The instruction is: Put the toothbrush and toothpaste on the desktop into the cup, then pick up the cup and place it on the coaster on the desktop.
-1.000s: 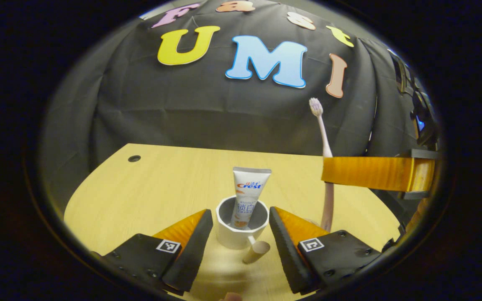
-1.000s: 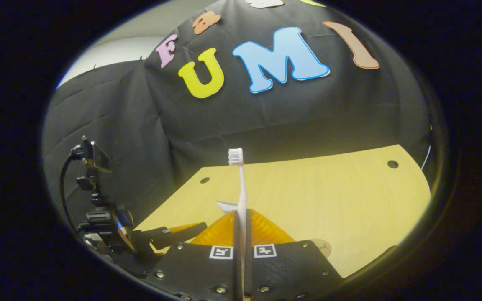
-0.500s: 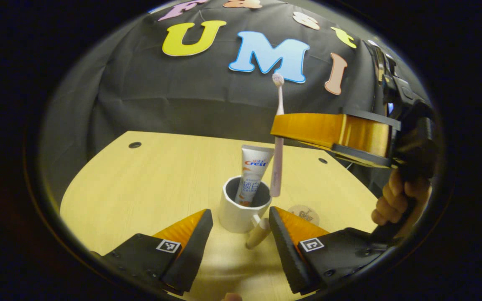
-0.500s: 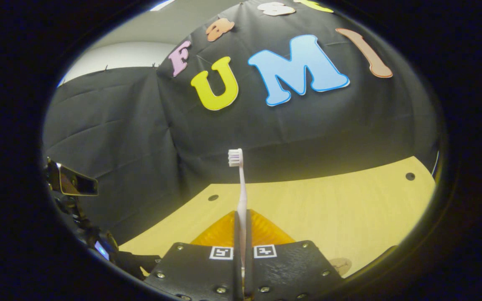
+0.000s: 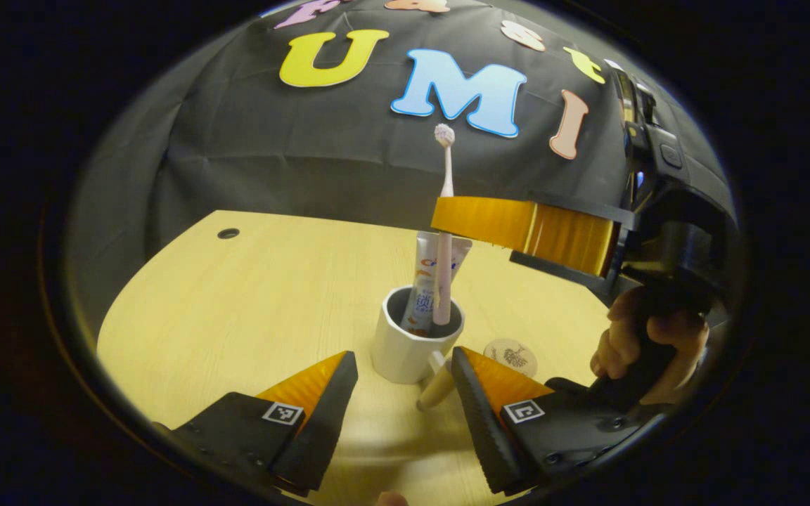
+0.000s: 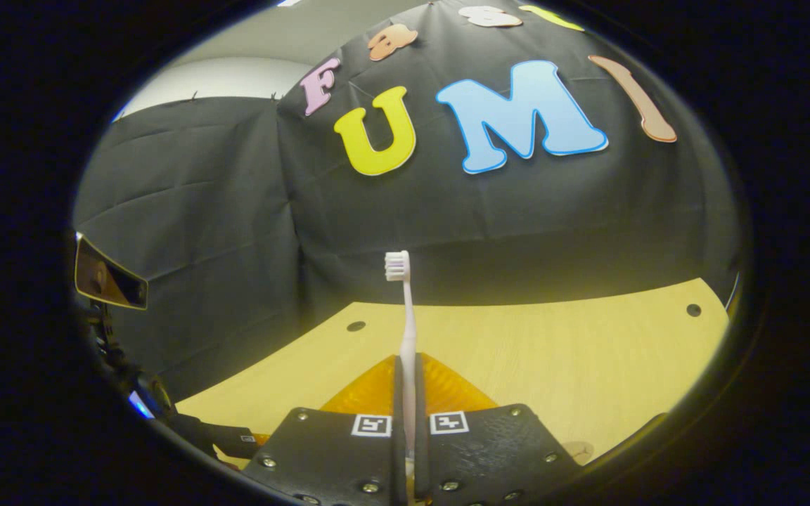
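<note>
The toothpaste stands in the cup. The right gripper, closed on the toothbrush, holds it upright into the cup, not yet released. The left gripper is open beside the cup; the coaster waits on the bench.

A recording booth, not a home — black cloth wall hung behind a pale wooden desktop with cable holes, under dim, staged lighting.

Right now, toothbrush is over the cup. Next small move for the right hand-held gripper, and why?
Probably lower a touch, then open. The right hand-held gripper is shut on the toothbrush, which stands upright with its handle end already inside the cup beside the toothpaste. The left hand-held gripper waits open at the cup.
</note>
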Tool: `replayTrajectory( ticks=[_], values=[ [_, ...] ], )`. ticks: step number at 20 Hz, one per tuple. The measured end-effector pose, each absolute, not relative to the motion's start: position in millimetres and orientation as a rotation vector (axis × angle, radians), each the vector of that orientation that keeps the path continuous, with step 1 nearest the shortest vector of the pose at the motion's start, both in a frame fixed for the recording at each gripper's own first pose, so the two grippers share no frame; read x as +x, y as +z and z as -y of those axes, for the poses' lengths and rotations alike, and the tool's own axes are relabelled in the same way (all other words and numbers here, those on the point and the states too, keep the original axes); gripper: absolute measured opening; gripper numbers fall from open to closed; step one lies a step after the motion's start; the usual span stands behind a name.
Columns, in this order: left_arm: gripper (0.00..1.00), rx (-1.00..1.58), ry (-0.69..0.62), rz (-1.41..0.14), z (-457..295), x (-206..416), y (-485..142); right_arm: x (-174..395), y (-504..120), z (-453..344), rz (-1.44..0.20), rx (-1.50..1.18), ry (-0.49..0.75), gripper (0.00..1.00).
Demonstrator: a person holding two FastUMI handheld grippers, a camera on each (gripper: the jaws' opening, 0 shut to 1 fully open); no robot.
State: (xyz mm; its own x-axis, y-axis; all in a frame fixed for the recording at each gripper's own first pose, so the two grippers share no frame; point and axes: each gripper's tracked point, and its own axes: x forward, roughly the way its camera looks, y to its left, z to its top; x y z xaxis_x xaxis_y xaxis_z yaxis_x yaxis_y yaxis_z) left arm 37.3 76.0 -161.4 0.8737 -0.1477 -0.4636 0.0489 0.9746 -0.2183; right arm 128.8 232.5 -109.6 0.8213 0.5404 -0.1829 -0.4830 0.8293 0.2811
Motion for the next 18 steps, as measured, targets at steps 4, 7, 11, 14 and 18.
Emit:
replayTrajectory(
  ticks=[4,7,11,14,18],
  values=[
    [0.87,-0.206,-0.107,-0.497,-76.1,37.4,-162.4,127.9,-106.1,-229.0,-0.262,0.234,0.549,0.14],
    [0.87,-0.206,-0.107,-0.498,-74.8,36.9,-162.1,127.9,-109.5,-229.1,-0.277,0.235,0.552,0.27],
    [0.88,-0.207,-0.105,-0.498,-71.1,40.1,-161.5,125.0,-109.5,-225.1,-0.287,0.222,0.546,0.67],
    [0.88,-0.200,-0.104,-0.500,-69.1,39.3,-162.0,125.2,-99.9,-219.7,-0.259,0.216,0.542,0.68],
    [0.88,-0.199,-0.110,-0.507,-63.3,39.0,-162.7,124.2,-86.4,-205.7,-0.241,0.227,0.523,0.68]
  ],
)
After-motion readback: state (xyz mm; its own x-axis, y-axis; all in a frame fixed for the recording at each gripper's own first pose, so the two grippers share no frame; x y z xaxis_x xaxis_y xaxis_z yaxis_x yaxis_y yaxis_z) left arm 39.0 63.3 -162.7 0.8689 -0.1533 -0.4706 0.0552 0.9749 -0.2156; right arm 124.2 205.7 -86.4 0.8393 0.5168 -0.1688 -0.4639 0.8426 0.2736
